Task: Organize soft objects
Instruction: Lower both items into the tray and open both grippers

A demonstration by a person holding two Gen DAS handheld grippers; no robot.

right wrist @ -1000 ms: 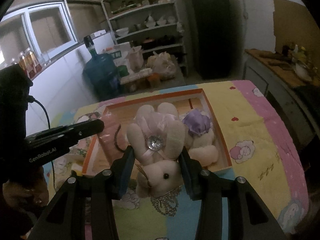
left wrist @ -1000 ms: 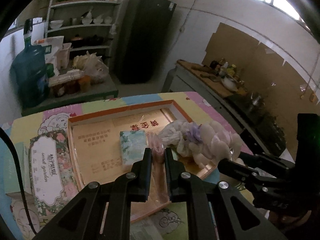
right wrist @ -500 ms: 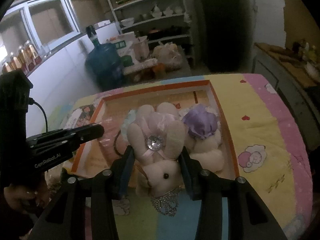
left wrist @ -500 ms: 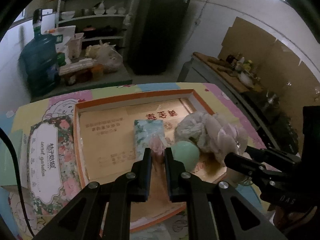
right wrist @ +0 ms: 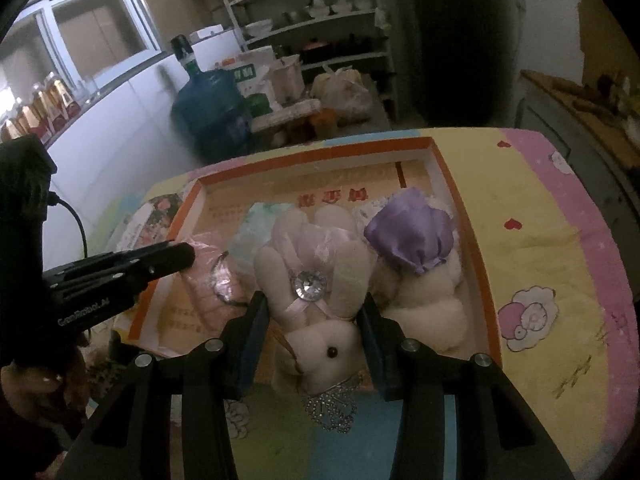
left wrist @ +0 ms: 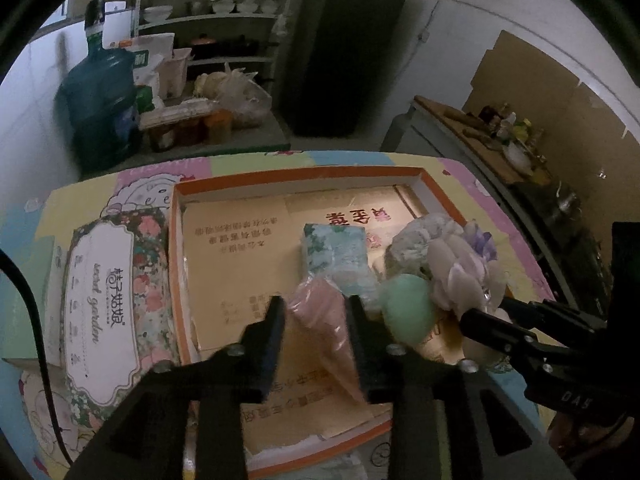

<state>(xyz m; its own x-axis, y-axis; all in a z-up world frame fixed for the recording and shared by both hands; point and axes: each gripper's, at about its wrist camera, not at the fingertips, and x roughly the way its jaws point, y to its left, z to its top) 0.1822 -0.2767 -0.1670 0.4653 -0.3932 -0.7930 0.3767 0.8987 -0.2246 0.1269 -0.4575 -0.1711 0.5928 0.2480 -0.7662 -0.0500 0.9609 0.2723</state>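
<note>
Soft things lay in a big orange box point(left wrist: 296, 174) on the worktop point(right wrist: 560, 248), which had a bright cartoon cloth on it. The box was the biggest thing there. Beside it, outside its left wall, lay a flowery tissue pack point(left wrist: 108, 300). Inside the box lay a smaller blue-green pack point(left wrist: 336, 252), a cream toy with a purple bow point(right wrist: 416, 248) and a green egg shape point(left wrist: 408, 308) (I could not tell what it was).

The right hand-held gripper point(right wrist: 312, 320) was clamped on a cream bunny toy point(right wrist: 316, 280), low over the near part of the box. The left hand-held gripper point(left wrist: 316, 320) had just been opening its jaws. A pink see-through bag point(left wrist: 324, 312) sat between them, and the pads stood a little apart from it.
</note>
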